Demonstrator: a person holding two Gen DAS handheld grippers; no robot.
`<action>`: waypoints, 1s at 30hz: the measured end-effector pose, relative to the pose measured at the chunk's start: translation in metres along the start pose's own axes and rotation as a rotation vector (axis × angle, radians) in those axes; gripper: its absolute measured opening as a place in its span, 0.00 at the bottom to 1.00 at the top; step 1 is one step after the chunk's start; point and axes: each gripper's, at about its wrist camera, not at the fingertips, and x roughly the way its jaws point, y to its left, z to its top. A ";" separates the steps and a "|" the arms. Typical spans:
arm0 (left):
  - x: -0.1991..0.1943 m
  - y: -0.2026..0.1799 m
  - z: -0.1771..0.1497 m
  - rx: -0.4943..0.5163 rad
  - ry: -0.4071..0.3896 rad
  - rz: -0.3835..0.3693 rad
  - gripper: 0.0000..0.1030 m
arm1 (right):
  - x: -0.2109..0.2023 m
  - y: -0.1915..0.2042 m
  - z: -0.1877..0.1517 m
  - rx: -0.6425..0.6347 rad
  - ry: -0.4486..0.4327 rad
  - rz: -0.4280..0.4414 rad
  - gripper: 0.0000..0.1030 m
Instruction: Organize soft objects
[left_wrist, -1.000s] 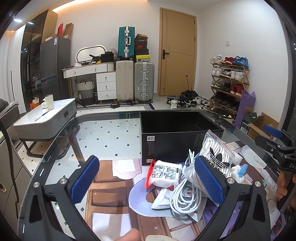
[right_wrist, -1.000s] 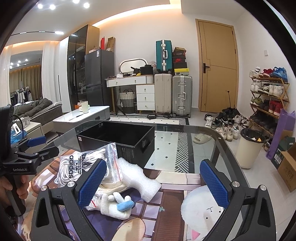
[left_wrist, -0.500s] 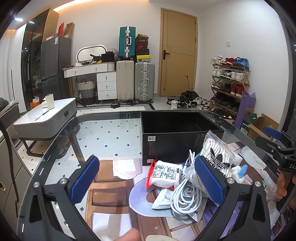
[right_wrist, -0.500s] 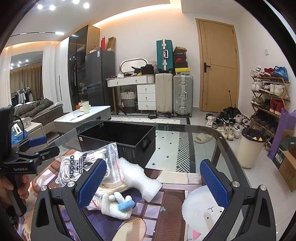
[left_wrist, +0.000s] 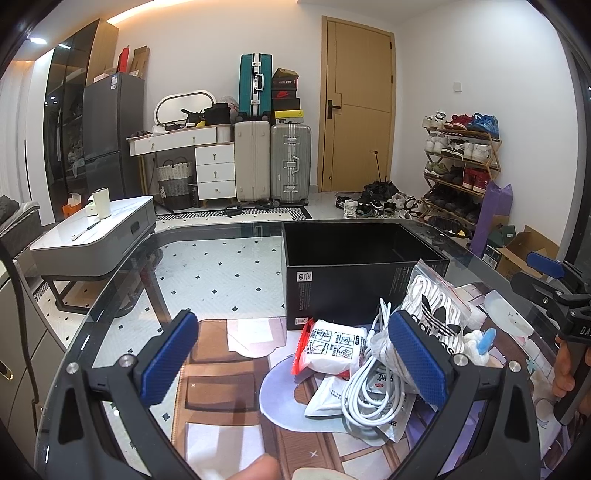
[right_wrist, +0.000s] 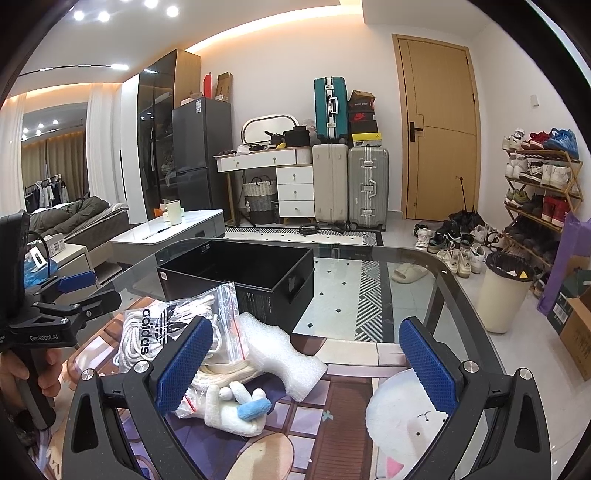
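I have both grippers hovering low over the glass surface (left_wrist: 122, 280), each with jaws spread wide and nothing between them. The soft things lie in one heap on the printed mat, just in front of the empty black box (left_wrist: 354, 273). From my left gripper (left_wrist: 295, 354) the heap sits to the right: the white packet with red edging (left_wrist: 334, 349) lies a little right of centre between the jaws, the coil of white cable (left_wrist: 373, 391) is partly hidden behind the right jaw, and the bag of white laces (left_wrist: 436, 314) stands beyond it, leaning toward the box. From my right gripper (right_wrist: 304, 363) the same heap lies to the left: the laces bag (right_wrist: 166, 328) is behind my left jaw, the white foam sheet (right_wrist: 284, 356) runs with its long axis diagonally from upper left to lower right into the gap, and the small white plush toy with a blue part (right_wrist: 236, 404) lies near and low, just inside the left jaw. I judge the right gripper nearer to the toy and foam, the left nearer to the packet and cable. The box opening lies straight beyond the heap for both.
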 end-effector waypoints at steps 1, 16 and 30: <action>0.000 0.000 0.000 0.000 -0.001 0.000 1.00 | 0.000 0.001 0.000 0.001 0.002 0.000 1.00; -0.001 0.000 0.000 -0.006 -0.020 0.012 1.00 | 0.003 -0.001 -0.001 0.014 0.011 0.016 1.00; -0.005 -0.003 -0.001 -0.013 -0.019 -0.015 1.00 | 0.005 -0.007 -0.001 0.053 0.025 0.037 1.00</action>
